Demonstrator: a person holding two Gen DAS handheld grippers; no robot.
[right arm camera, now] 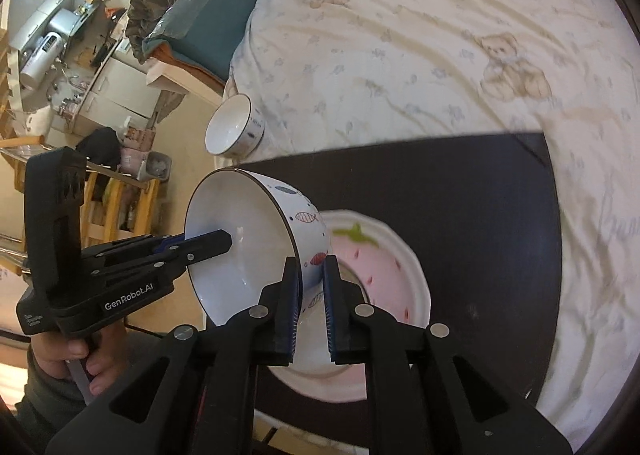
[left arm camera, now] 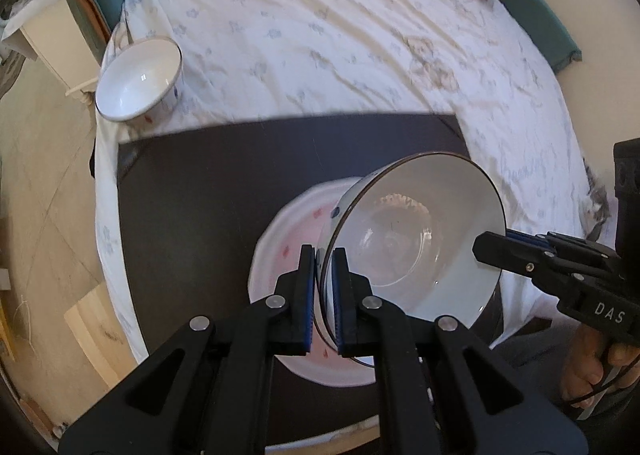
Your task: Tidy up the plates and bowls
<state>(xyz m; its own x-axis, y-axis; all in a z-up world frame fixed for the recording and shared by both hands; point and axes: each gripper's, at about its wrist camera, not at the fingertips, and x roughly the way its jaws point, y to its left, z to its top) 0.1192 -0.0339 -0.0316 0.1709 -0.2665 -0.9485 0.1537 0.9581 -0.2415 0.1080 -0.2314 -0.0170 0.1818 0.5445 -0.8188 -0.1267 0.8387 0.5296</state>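
A white bowl with fish patterns (left arm camera: 416,239) (right arm camera: 240,251) hangs tilted above a pink strawberry plate (left arm camera: 288,239) (right arm camera: 384,267) on a black board (left arm camera: 200,191) (right arm camera: 460,195). My left gripper (left arm camera: 323,295) is shut on the bowl's rim. My right gripper (right arm camera: 311,307) is shut on the opposite rim, and it also shows in the left wrist view (left arm camera: 492,247). The left gripper shows in the right wrist view (right arm camera: 216,243) too. A second white bowl (left arm camera: 138,81) (right arm camera: 234,125) sits on the bedsheet beyond the board's far left corner.
The board lies on a bed with a white bear-print sheet (left arm camera: 340,35) (right arm camera: 440,55). A teal blanket (right arm camera: 216,3) lies at the bed's far side. A white cabinet (left arm camera: 52,39), wooden chairs (right arm camera: 116,199) and cluttered shelves stand on the floor to the left.
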